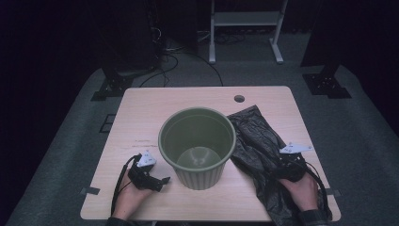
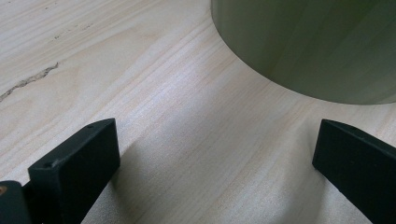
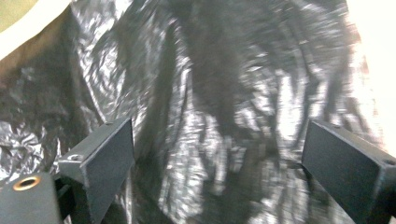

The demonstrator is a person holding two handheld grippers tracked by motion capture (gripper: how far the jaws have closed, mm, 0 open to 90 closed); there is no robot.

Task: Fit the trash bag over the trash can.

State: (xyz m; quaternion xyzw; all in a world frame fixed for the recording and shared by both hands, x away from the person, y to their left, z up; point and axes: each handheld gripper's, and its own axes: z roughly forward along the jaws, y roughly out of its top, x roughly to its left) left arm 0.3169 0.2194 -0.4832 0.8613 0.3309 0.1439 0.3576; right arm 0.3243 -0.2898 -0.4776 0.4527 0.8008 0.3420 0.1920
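An empty olive-green bin [image 1: 197,141] stands upright in the middle of the wooden table [image 1: 141,113]. A crumpled black plastic bag [image 1: 256,141] lies flat to its right, reaching the table's front edge. My left gripper [image 1: 157,181] rests on the table just left of the bin's base, open, with bare wood between its jaws; the bin's ribbed wall [image 2: 317,46] rises just ahead of it. My right gripper [image 1: 287,162] hovers over the bag, open, and the glossy bag [image 3: 219,116] spreads under its jaws. Nothing is held.
A round cable hole [image 1: 239,98] sits near the table's far edge. Beyond the table are a white frame's legs [image 1: 244,28], black stands and cables on grey carpet. Bare wood lies left of and behind the bin.
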